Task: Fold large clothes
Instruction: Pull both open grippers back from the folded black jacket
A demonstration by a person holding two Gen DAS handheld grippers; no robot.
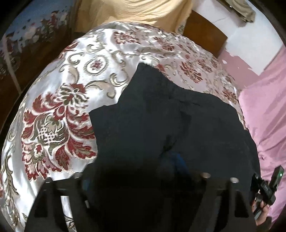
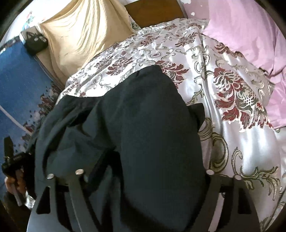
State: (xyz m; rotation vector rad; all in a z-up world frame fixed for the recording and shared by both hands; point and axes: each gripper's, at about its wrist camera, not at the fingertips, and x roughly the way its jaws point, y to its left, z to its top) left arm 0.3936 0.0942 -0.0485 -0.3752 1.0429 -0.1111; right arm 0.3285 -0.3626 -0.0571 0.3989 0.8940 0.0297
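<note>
A large dark navy garment (image 1: 169, 121) lies crumpled on a silvery satin bedspread (image 1: 71, 80) with red and gold flowers. My left gripper (image 1: 141, 180) is open, its fingers wide apart low over the garment's near edge, with dark cloth lying loose between them. In the right wrist view the same garment (image 2: 143, 116) runs away from me in a long folded mound over the bedspread (image 2: 232, 125). My right gripper (image 2: 143, 174) is open too and straddles the near end of the cloth without pressing on it. A person's hand (image 1: 262, 214) shows at the right edge.
A pink sheet (image 2: 250, 35) covers the bed's right side. A yellow cloth (image 2: 80, 35) hangs by the wooden headboard (image 2: 155, 10). Blue flowered fabric (image 2: 17, 71) and a black bag (image 2: 35, 42) lie to the left, beyond the bed's edge.
</note>
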